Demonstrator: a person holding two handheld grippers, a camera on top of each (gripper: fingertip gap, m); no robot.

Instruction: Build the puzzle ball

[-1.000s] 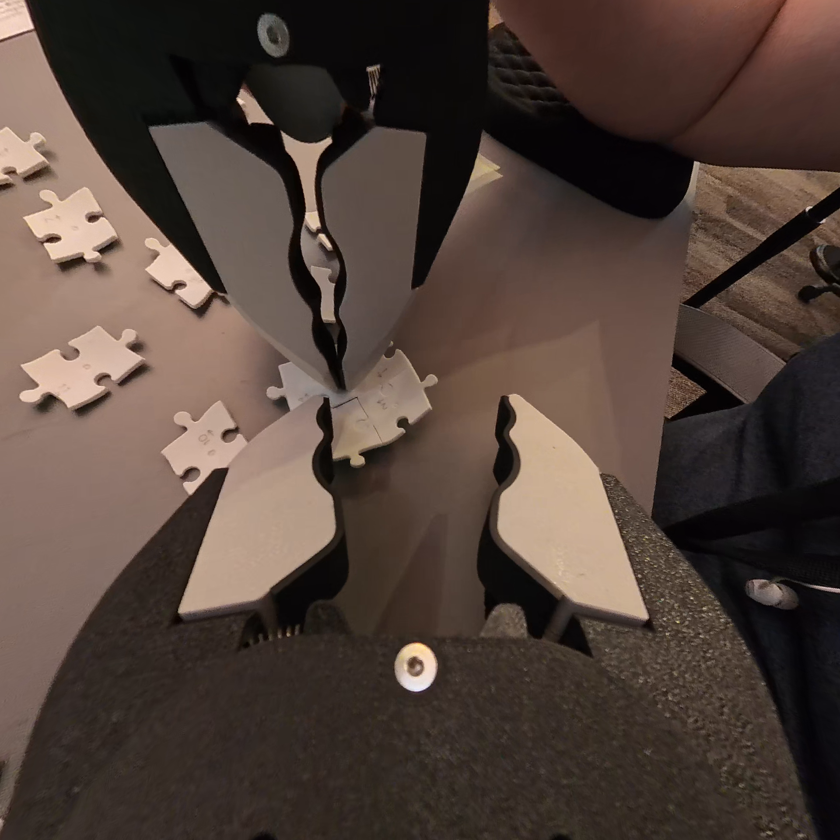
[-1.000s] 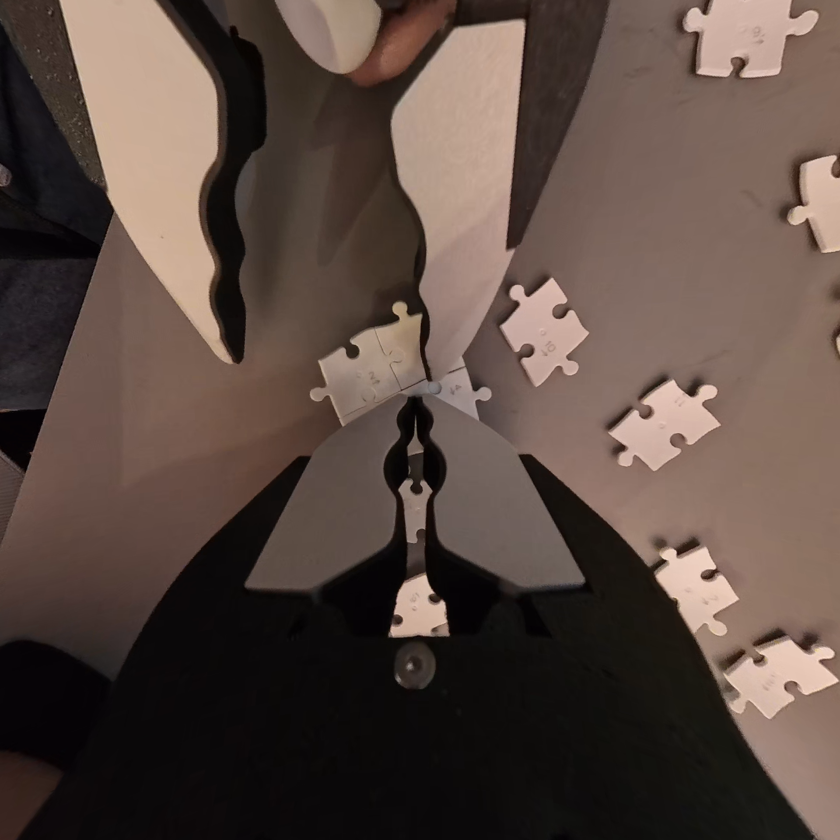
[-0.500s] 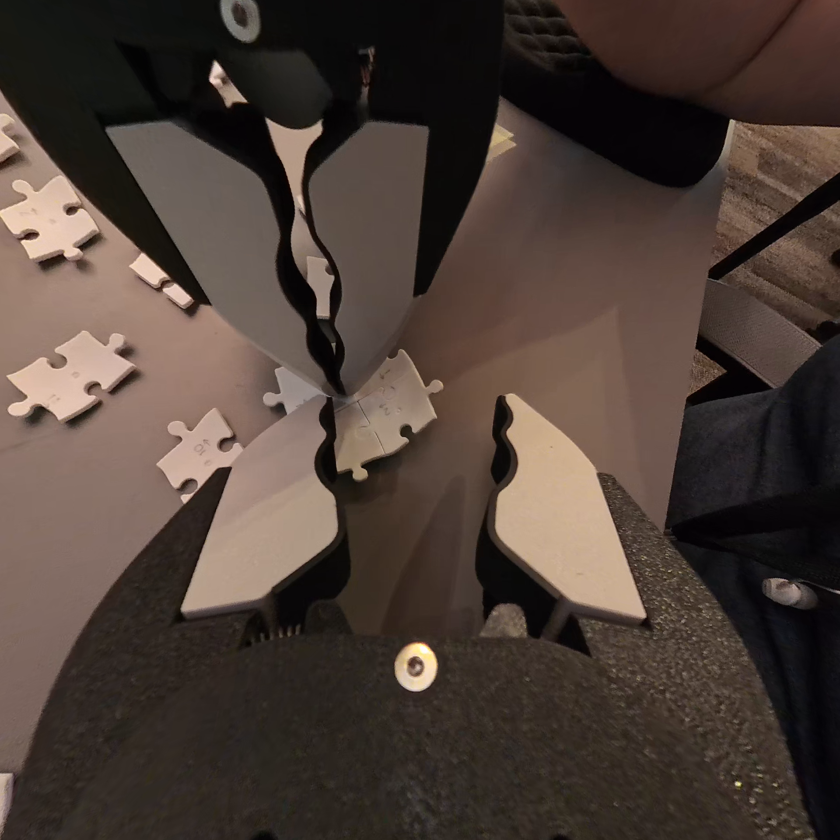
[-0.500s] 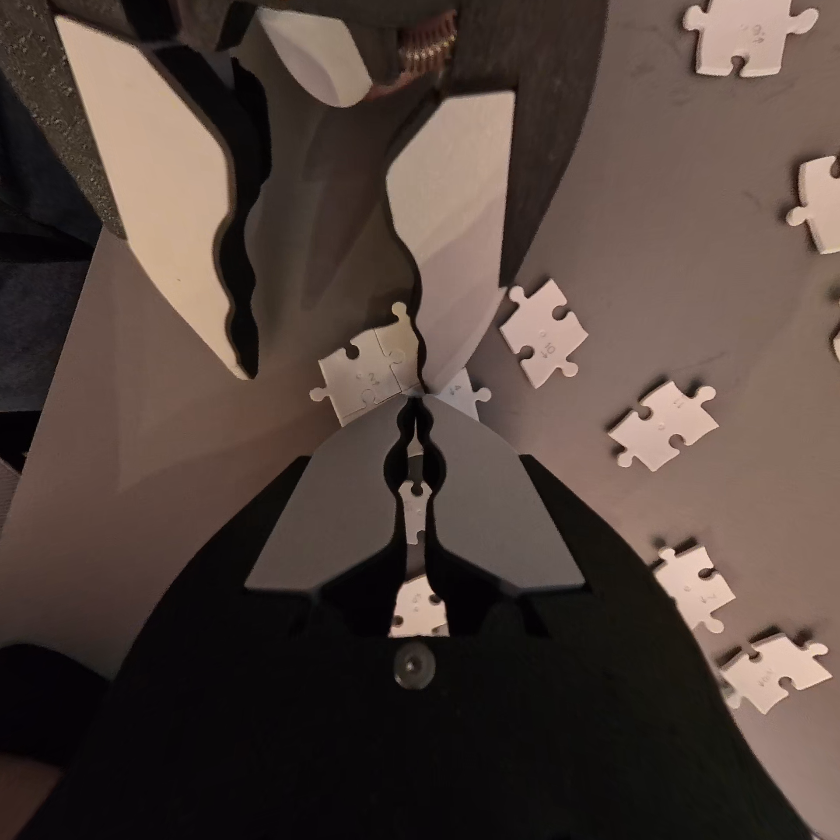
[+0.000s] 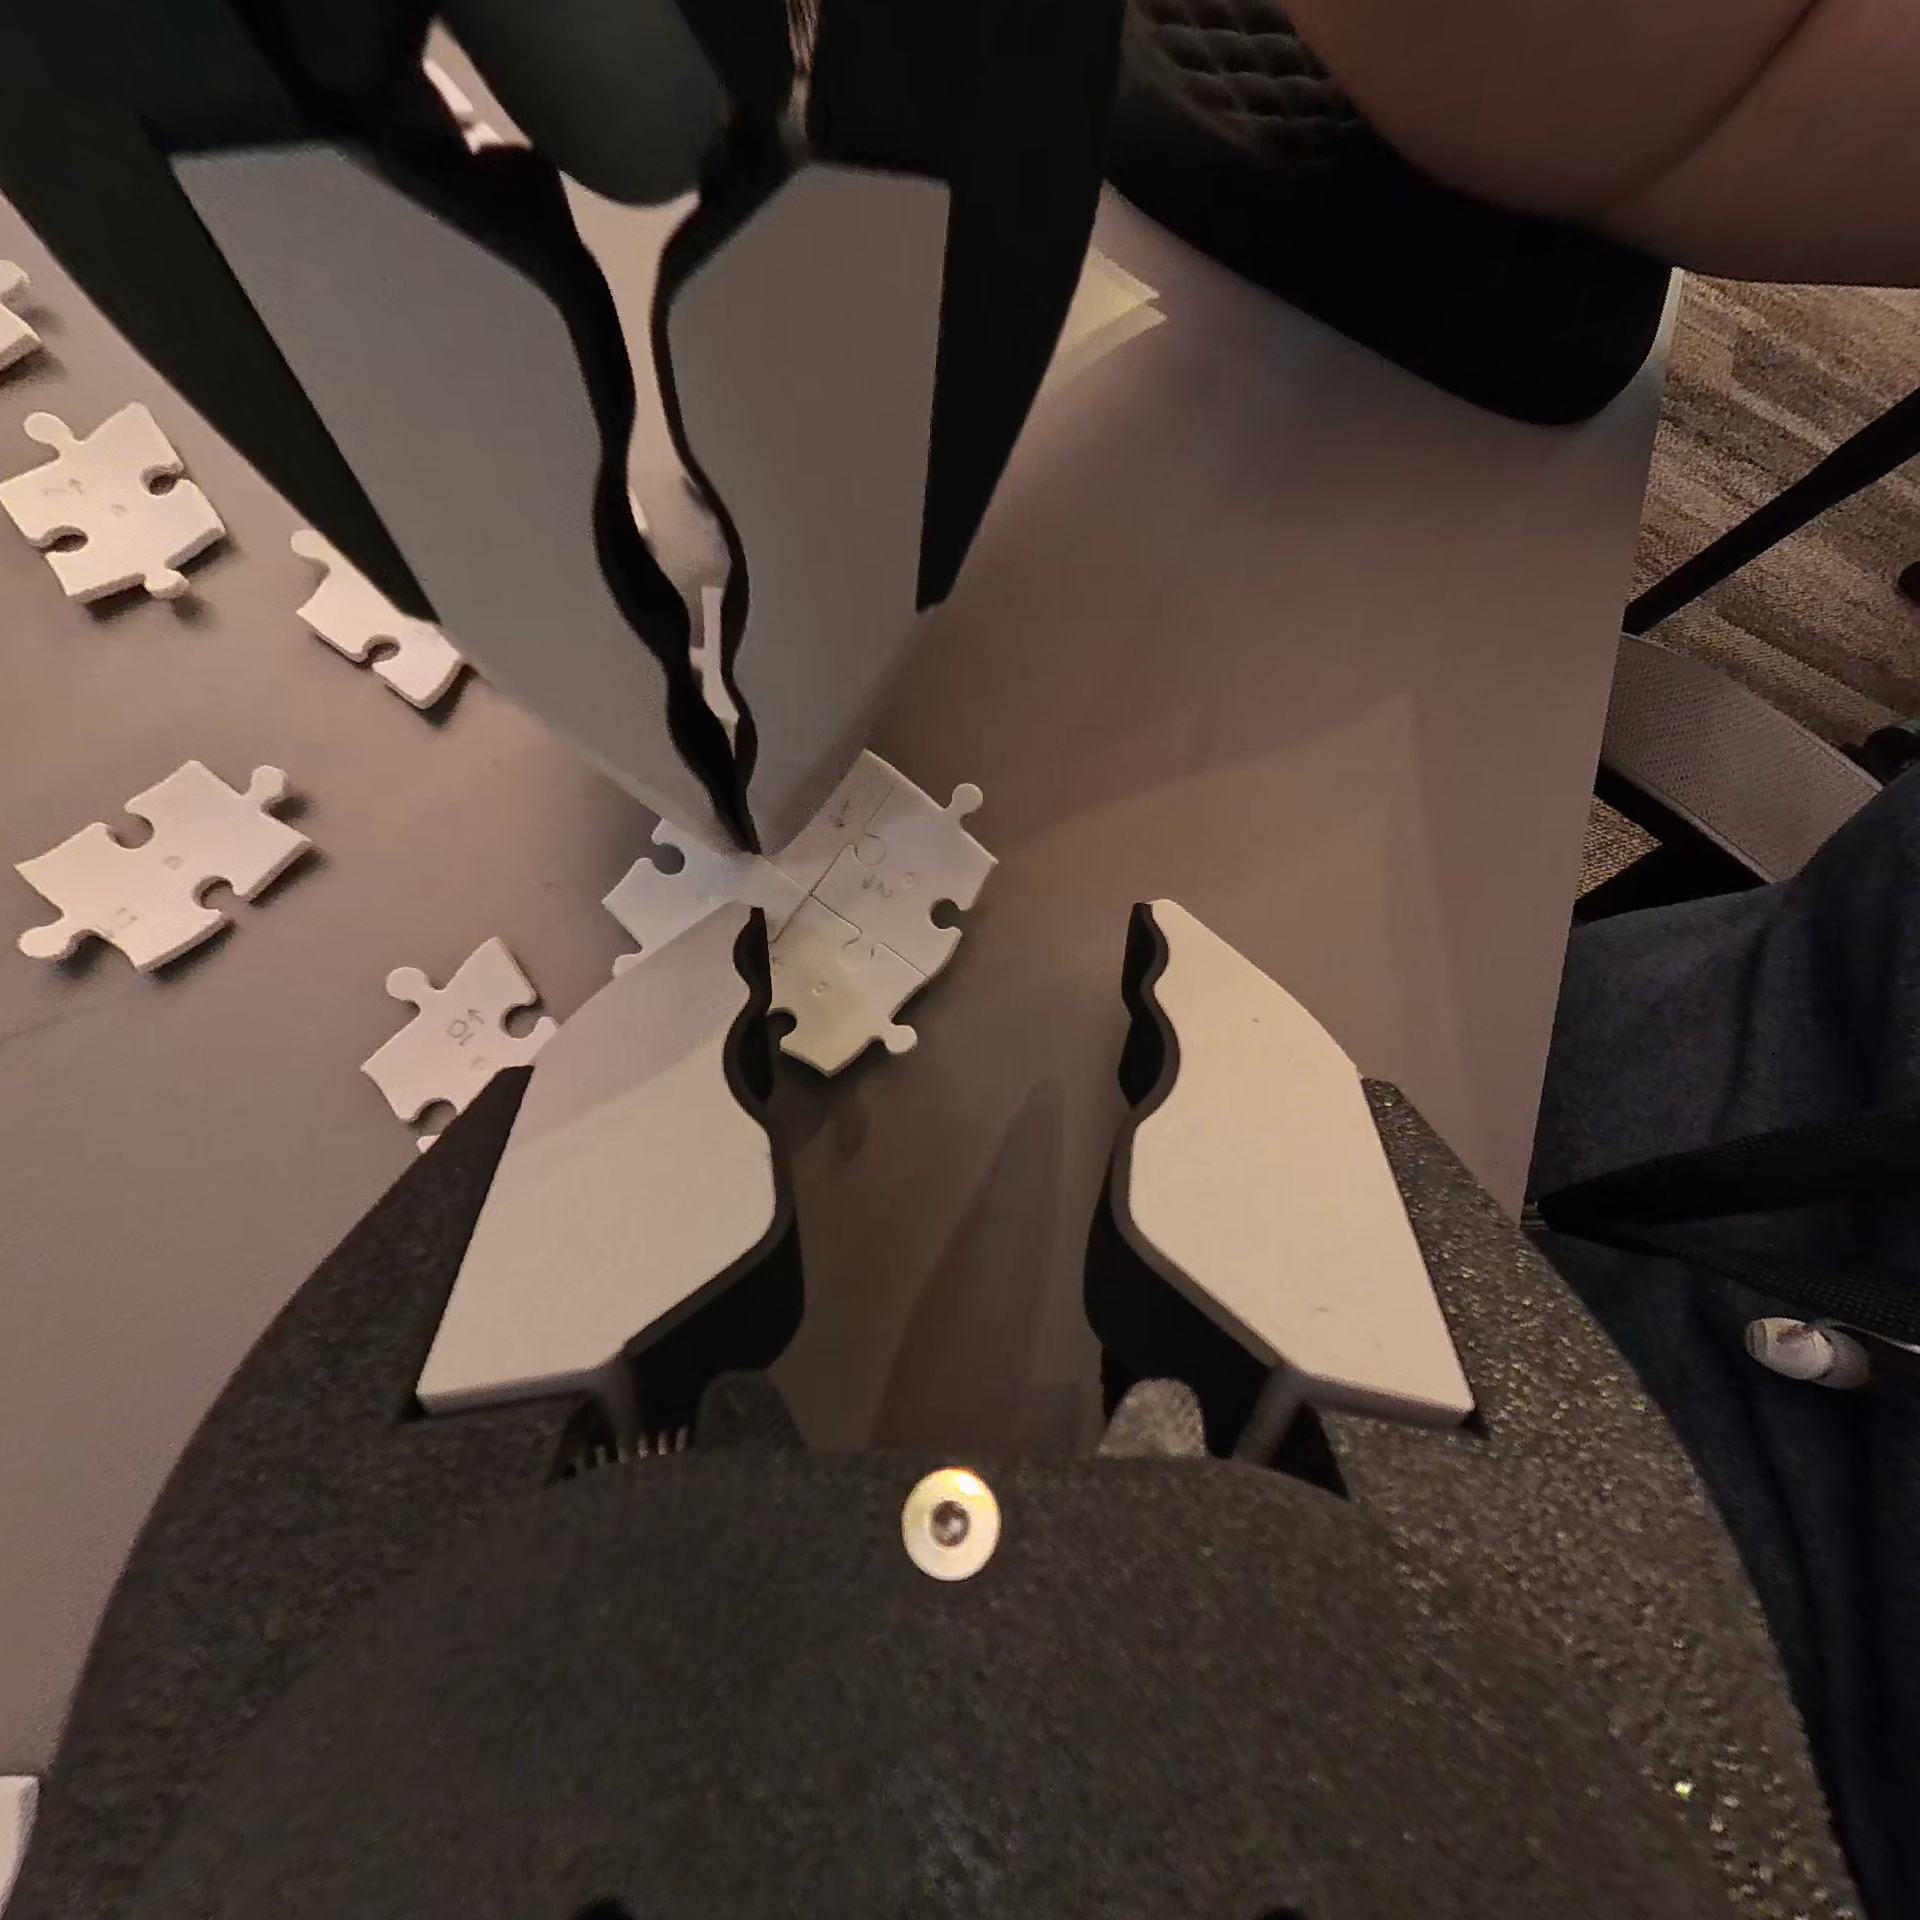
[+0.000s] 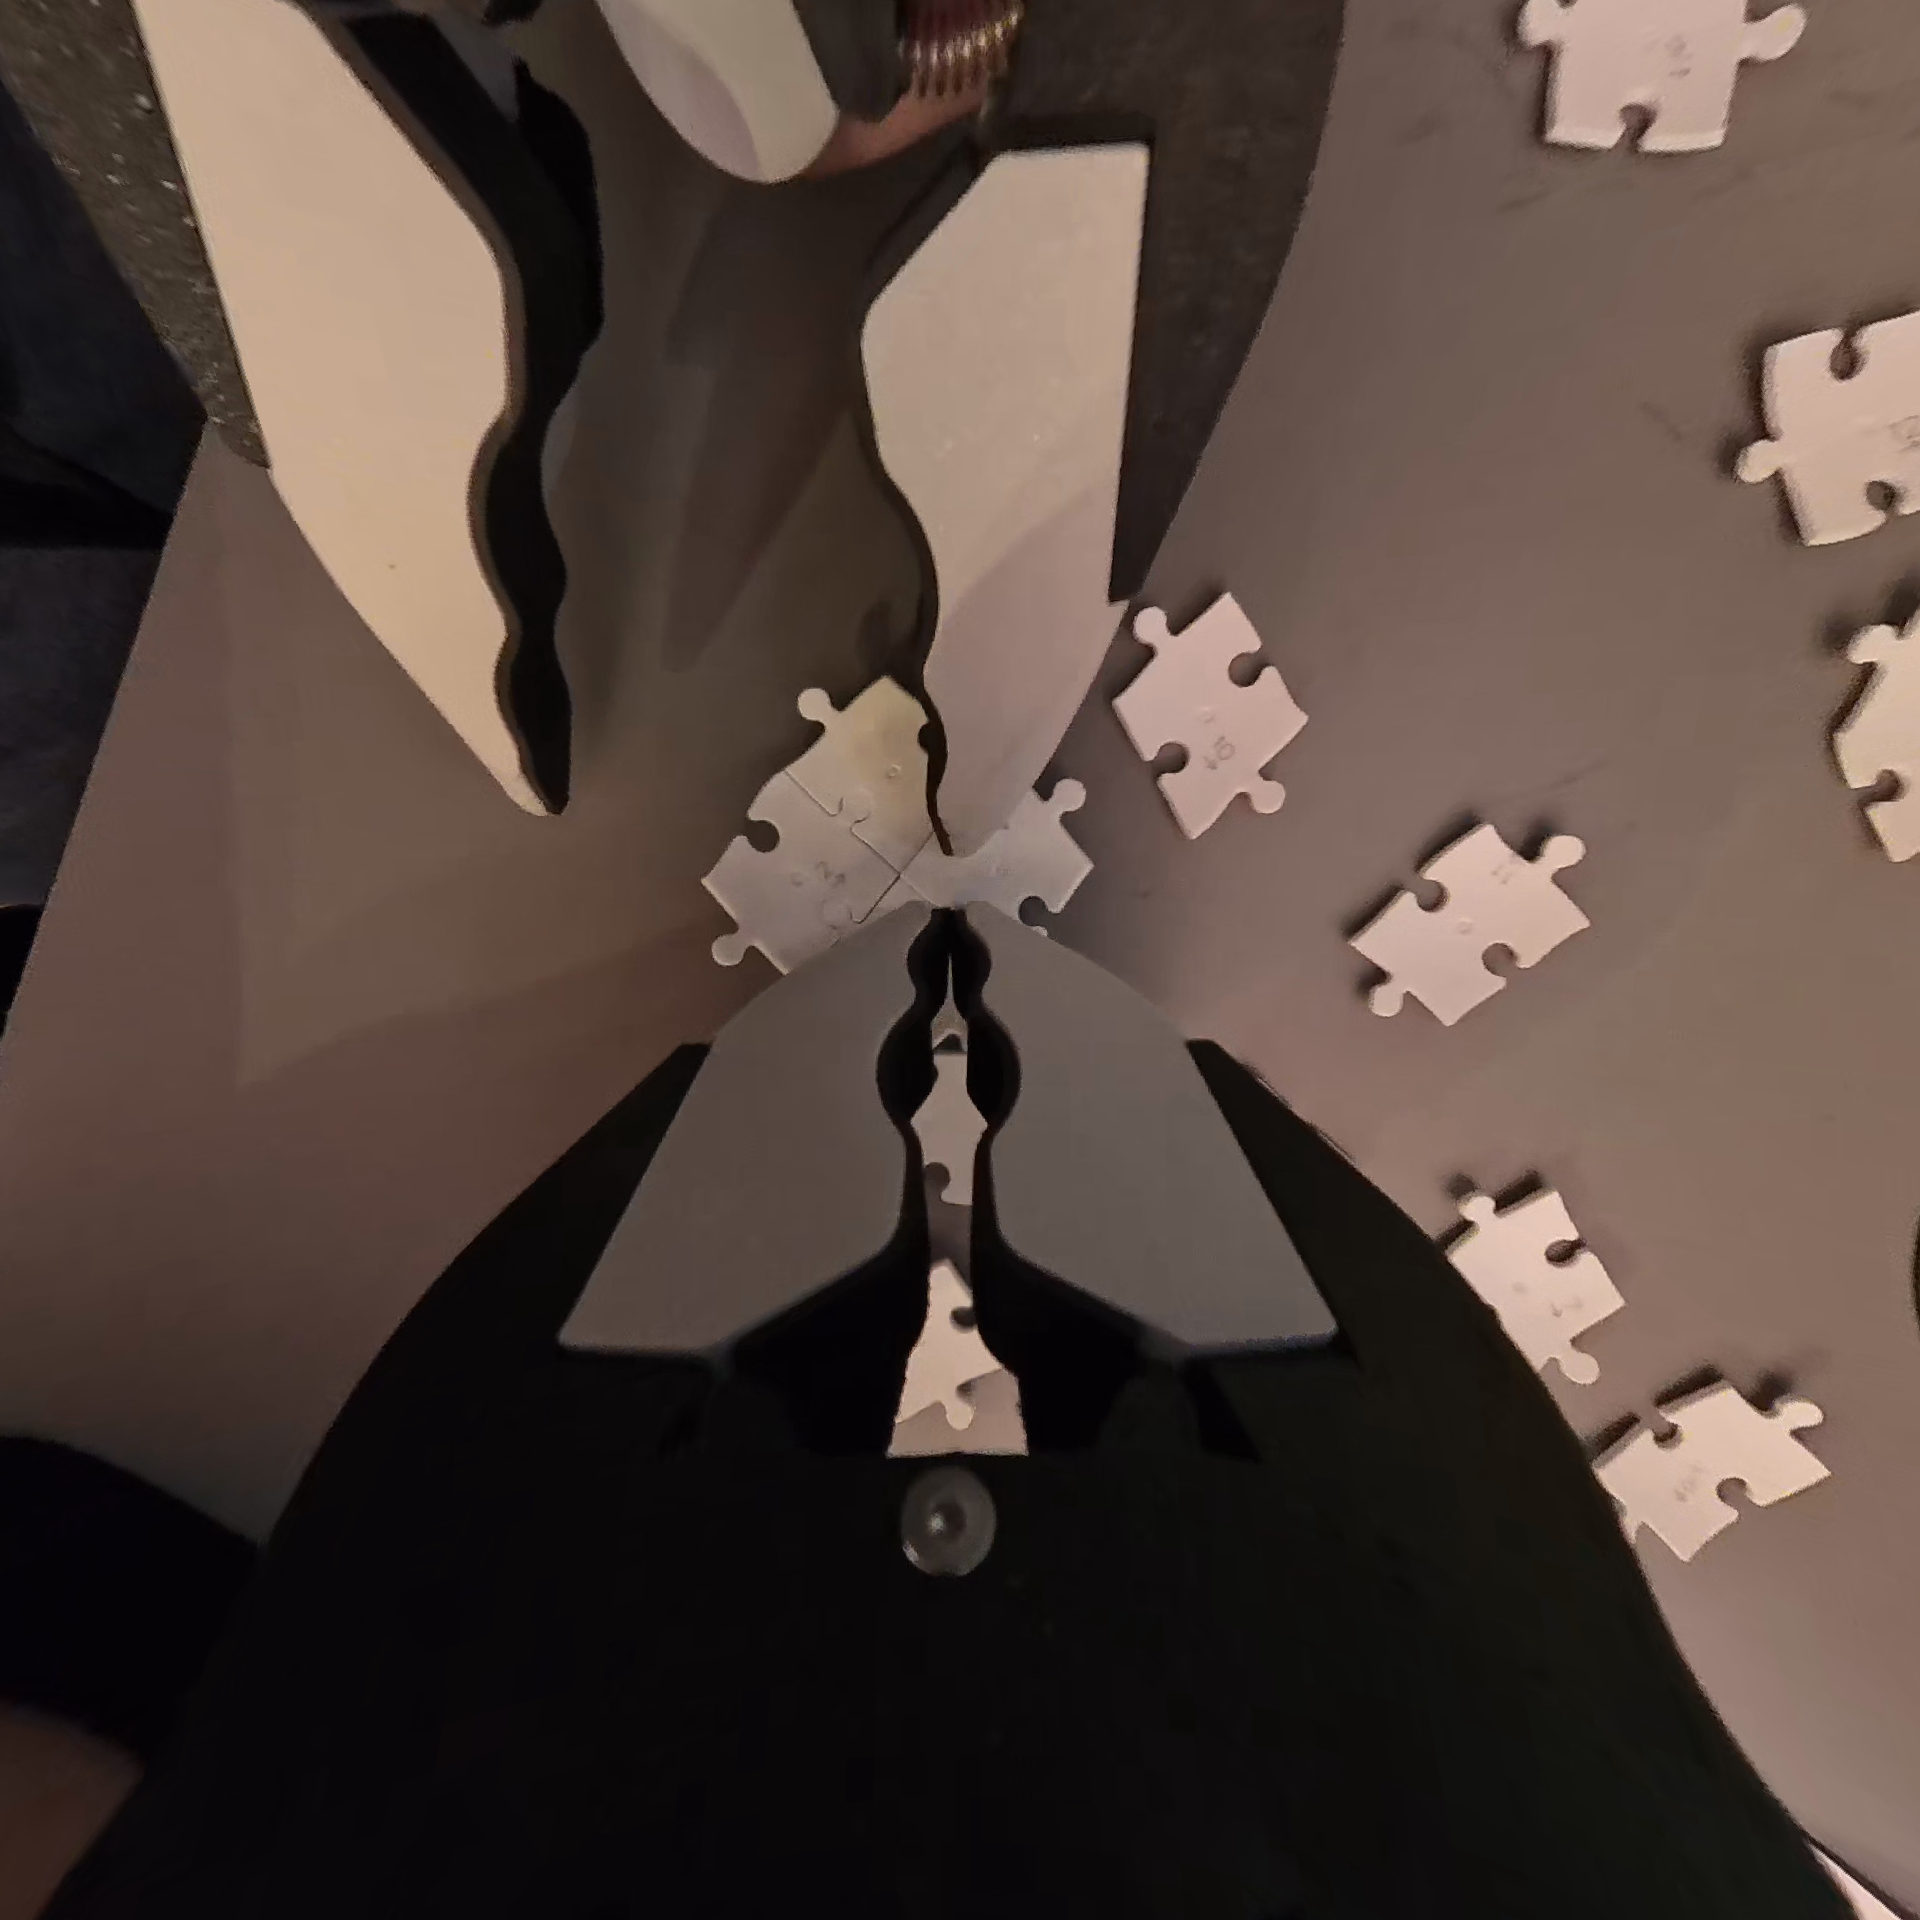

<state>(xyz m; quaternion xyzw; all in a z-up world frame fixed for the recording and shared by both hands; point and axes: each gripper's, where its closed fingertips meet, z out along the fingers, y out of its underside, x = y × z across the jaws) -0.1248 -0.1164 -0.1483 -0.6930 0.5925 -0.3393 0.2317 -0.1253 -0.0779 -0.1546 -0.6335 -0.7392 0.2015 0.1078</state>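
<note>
White, flat, interlocking puzzle pieces, joined into a small cluster [image 5: 873, 914], lie on the grey matte tabletop [image 5: 260, 1039] between my two tools. That cluster is the only assembled part; I judge the ball to be at a very early stage.

Right gripper [image 6: 951, 920]: pale wavy-edged fingers [image 6: 1101, 1143] clenched together, tips pressed down at the cluster's centre, where a further white piece [image 6: 1023, 862] meets the joined ones. Whether the tips pinch that piece's corner or only bear down on it, I cannot tell. My reading: the closed tips act as a stylus, seating a tab into its notch.

Left gripper [image 5: 951, 925]: released, jaws wide apart. Its left finger [image 5: 644, 1122] tip lies over the cluster's edge, seemingly touching; the right finger hangs over bare table. Likely placed as a backstop so the cluster does not slide under the push.

Loose white pieces [image 6: 1470, 935] lie scattered well apart on the side away from the person's dark-clothed lap [image 5: 1714, 1039], within reach for later picks. One [image 6: 1210, 712] lies near the cluster.

Risk: thin pieces may skate or flip if pressure lands off the joint.
</note>
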